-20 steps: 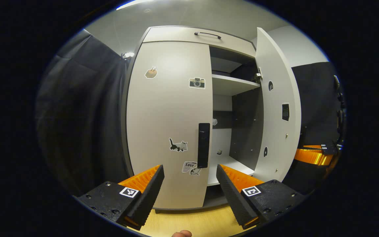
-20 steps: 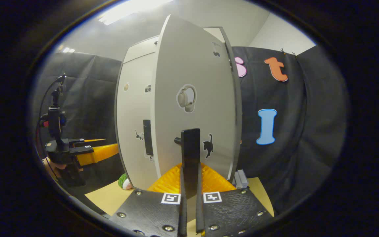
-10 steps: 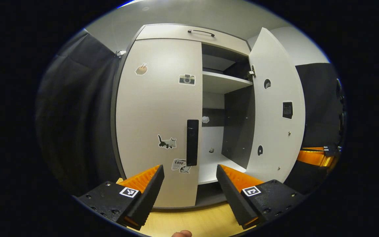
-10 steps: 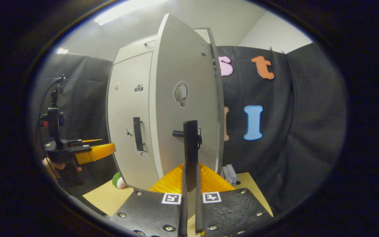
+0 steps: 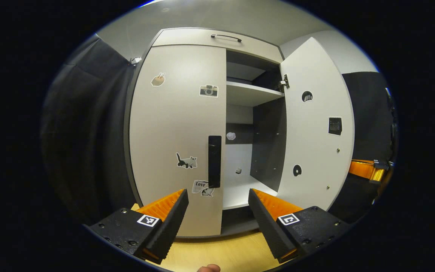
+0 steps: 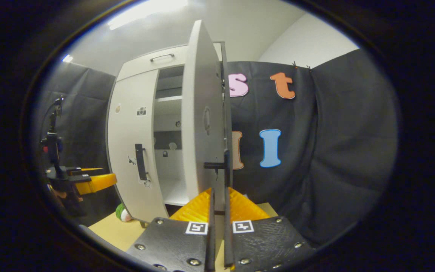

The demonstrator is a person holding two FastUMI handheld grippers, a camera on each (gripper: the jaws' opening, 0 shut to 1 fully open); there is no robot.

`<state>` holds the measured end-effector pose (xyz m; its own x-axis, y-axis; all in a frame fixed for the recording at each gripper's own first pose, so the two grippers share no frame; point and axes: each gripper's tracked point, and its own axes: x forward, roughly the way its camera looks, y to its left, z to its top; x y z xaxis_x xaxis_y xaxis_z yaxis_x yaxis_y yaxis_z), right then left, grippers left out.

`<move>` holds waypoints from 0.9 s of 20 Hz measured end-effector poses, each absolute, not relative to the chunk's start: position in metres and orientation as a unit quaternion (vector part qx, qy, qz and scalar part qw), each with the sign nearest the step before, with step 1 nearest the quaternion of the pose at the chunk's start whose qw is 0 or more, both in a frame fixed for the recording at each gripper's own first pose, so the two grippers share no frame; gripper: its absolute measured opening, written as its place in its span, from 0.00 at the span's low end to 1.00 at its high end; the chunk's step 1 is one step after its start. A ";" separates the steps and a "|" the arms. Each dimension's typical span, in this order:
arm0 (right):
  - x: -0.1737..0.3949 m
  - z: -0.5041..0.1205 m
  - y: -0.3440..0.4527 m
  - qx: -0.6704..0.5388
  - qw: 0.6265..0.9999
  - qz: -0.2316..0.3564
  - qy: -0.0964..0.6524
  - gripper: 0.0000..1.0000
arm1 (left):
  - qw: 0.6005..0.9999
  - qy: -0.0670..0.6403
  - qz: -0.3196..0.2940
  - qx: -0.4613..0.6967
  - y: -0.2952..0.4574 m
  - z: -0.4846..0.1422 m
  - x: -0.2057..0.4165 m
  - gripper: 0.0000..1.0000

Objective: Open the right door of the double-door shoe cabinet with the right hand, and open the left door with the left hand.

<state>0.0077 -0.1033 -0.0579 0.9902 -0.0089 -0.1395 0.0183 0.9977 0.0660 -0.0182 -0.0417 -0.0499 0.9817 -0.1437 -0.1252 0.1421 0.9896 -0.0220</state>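
The right gripper (image 6: pixel 218 211) has its fingers (image 6: pixel 210 226) pressed narrow on the right door's handle (image 6: pixel 225 166), at 12 o'clock from them. The right door (image 6: pixel 198 124) stands swung wide. The left gripper (image 5: pixel 217 215) holds its fingers (image 5: pixel 172 215) wide apart, gripping nothing; the closed left door (image 5: pixel 176 124) and its handle (image 5: pixel 214 161) lie at 12 o'clock, above the tabletop (image 5: pixel 217 253).

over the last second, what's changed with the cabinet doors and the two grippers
The right door has swung further open, pulled by the right gripper, which stays shut on the right door handle. More of the shelves inside shows. The left gripper stays open, short of the left door handle. The left door stays closed.
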 end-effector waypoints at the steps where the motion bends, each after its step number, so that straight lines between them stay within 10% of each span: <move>1: 0.009 -0.058 -0.118 0.024 0.997 -0.032 0.070 0.09 | 0.995 0.064 -0.075 -0.006 -0.044 -0.050 -0.018 0.99; 18: -0.094 -0.024 -0.161 0.054 0.991 -0.119 0.032 0.01 | 0.997 0.060 -0.039 0.013 -0.045 -0.064 0.077 0.97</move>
